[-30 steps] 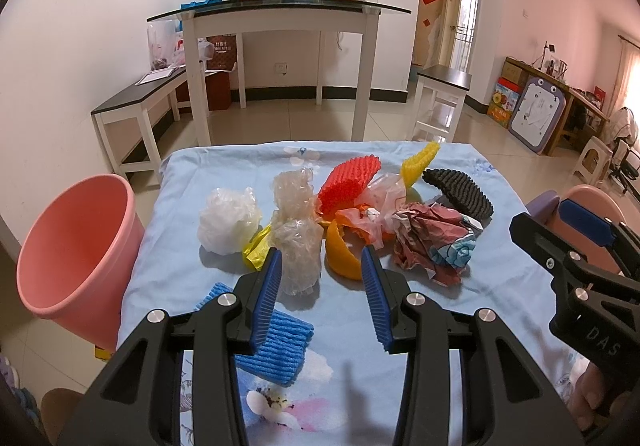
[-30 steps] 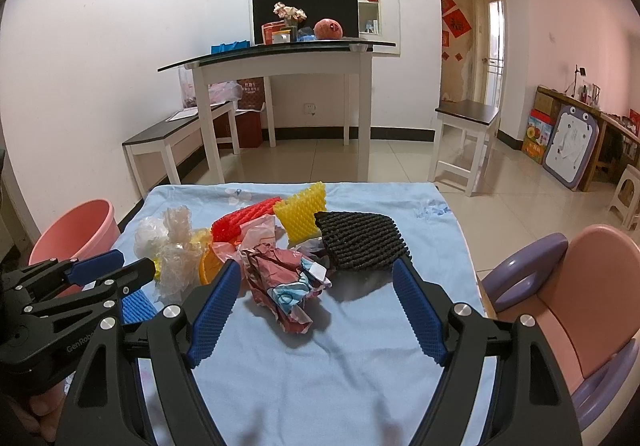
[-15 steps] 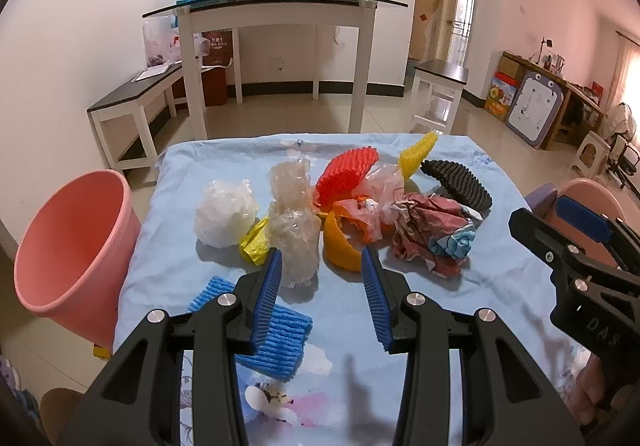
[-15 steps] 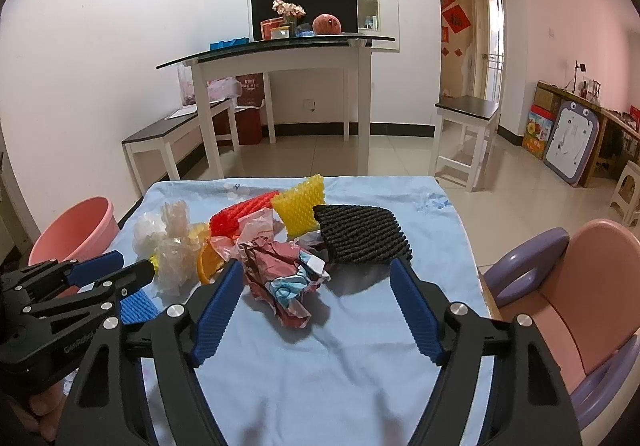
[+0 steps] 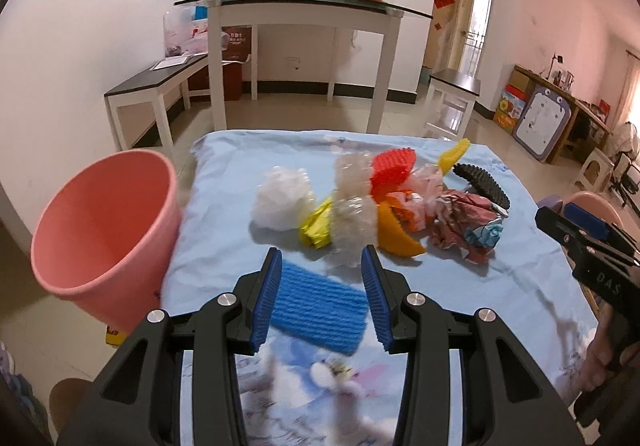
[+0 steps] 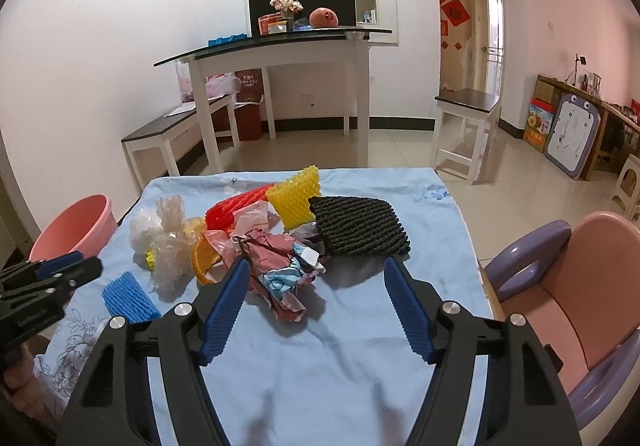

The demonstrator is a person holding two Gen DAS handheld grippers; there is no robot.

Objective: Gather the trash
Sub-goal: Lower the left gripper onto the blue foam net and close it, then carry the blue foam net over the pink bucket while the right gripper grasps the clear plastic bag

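A heap of trash lies on the blue-clothed table (image 5: pixel 224 214): white plastic wad (image 5: pixel 282 202), clear crumpled plastic (image 5: pixel 354 212), red foam net (image 5: pixel 392 168), orange piece (image 5: pixel 396 236), crumpled printed paper (image 5: pixel 464 234), black foam net (image 6: pixel 358 226), yellow foam net (image 6: pixel 296 198). A blue foam net (image 5: pixel 318 312) lies flat nearest me, between the fingers of my open, empty left gripper (image 5: pixel 322 300), which hovers above it. My right gripper (image 6: pixel 316 306) is open and empty, just short of the crumpled paper (image 6: pixel 280 266). A pink bin (image 5: pixel 100 230) stands left of the table.
A pink and purple child's chair (image 6: pixel 568 286) stands right of the table. A white high table (image 6: pixel 280 58), a low bench (image 6: pixel 176 130) and a stool (image 6: pixel 466 122) stand behind on the tiled floor. The right gripper shows at the right edge of the left wrist view (image 5: pixel 592 254).
My left gripper has swung left and down so the blue foam net now lies between its fingers; the bin looks closer. My right gripper has moved slightly forward and stays open.
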